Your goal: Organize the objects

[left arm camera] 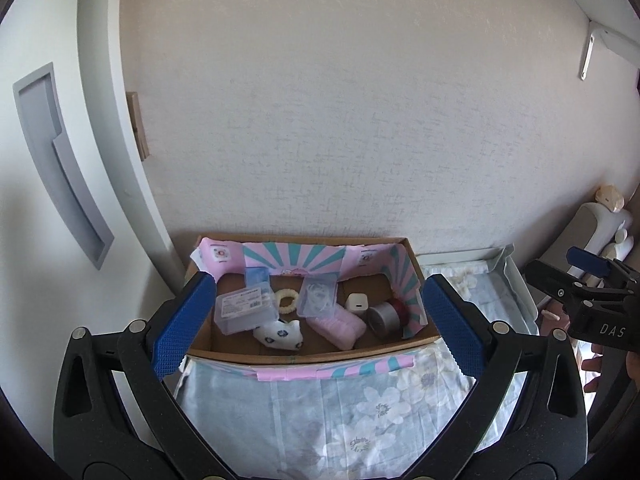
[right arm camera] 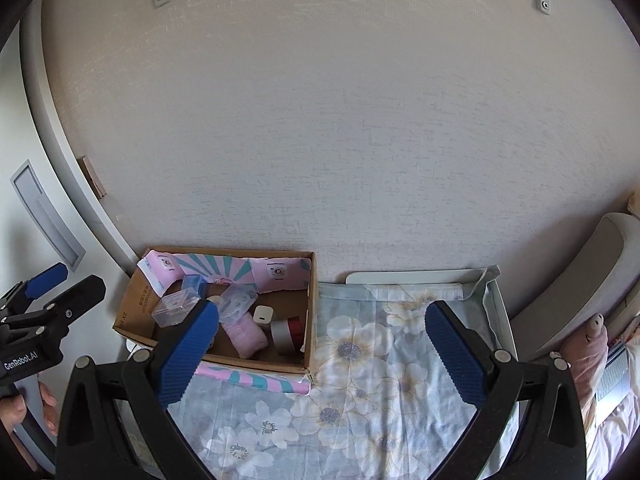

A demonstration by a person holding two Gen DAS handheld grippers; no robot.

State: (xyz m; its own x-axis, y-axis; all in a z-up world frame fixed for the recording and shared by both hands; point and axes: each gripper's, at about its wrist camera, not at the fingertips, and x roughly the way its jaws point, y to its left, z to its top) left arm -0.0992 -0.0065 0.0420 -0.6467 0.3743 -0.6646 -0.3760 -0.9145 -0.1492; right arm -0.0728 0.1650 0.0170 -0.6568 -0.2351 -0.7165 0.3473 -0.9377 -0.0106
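- The cardboard box (left arm camera: pixel 304 354) is sitting at the 12 o'clock edge of the floral cloth (left arm camera: pixel 360 408), touching the wall (left arm camera: pixel 360 120), its long axis running from 9 to 3 o'clock, open side up.
- Lying inside it: clear plastic case (left arm camera: pixel 246 309), pink roll (left arm camera: pixel 340 326), white charger (left arm camera: pixel 355 303), grey tape roll (left arm camera: pixel 383 319).
- The left gripper (left arm camera: pixel 316 322) is hovering empty, fingers spread wide.
- The right gripper (right arm camera: pixel 322 350) is likewise hanging spread and empty, at 3 o'clock of the box.
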